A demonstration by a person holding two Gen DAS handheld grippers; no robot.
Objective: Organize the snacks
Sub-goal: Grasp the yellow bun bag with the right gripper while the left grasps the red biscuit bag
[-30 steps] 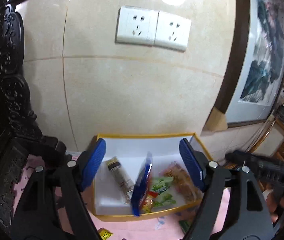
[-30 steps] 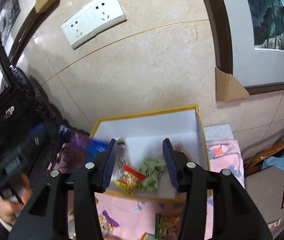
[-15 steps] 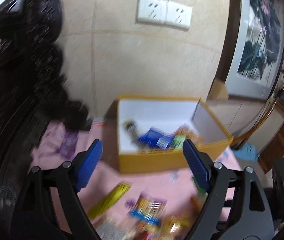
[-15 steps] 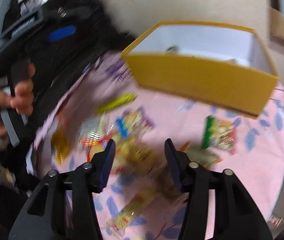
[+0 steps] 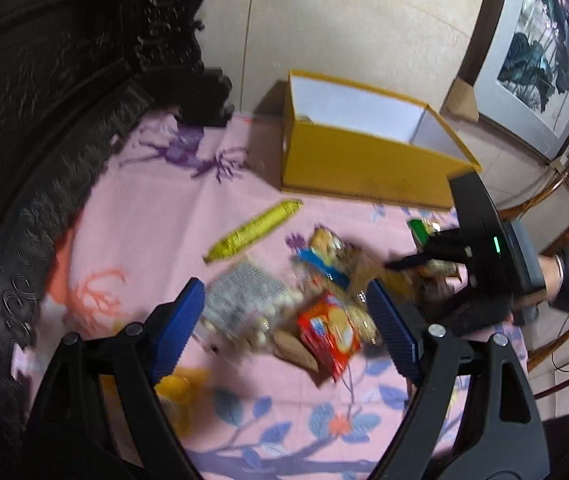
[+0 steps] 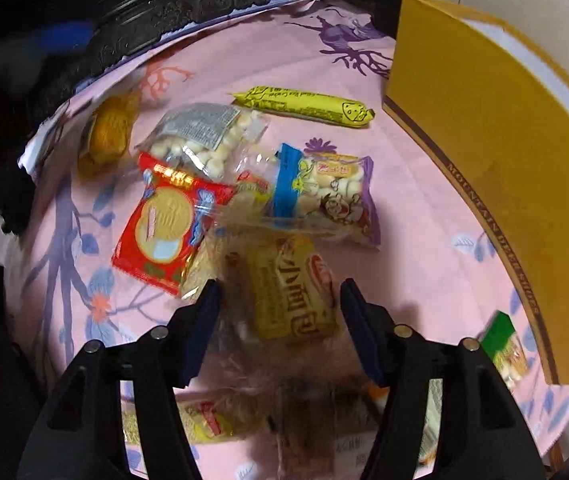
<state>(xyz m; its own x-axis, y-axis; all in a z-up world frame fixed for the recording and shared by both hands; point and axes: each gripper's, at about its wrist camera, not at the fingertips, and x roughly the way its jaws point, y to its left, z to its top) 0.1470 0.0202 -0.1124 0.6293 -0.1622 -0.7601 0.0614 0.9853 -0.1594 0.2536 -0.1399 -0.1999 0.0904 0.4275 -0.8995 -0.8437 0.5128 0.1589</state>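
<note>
On the pink cloth (image 6: 416, 216) lies a loose heap of snacks: 1 long yellow stick (image 6: 304, 106), 1 red biscuit pack (image 6: 164, 228), 1 clear bag of white puffs (image 6: 200, 136), 1 blue-banded bag (image 6: 320, 196) and 1 yellow bread pack (image 6: 288, 288). 1 yellow box (image 5: 364, 160) stands behind them. Both grippers tilt down over the heap: the left gripper (image 5: 288, 320) gapes wide and empty; the right gripper (image 6: 280, 300), jaws just opening, straddles the bread pack without pinching it.

Snack packets (image 6: 172, 232) on pink cloth (image 5: 144, 216)
</note>
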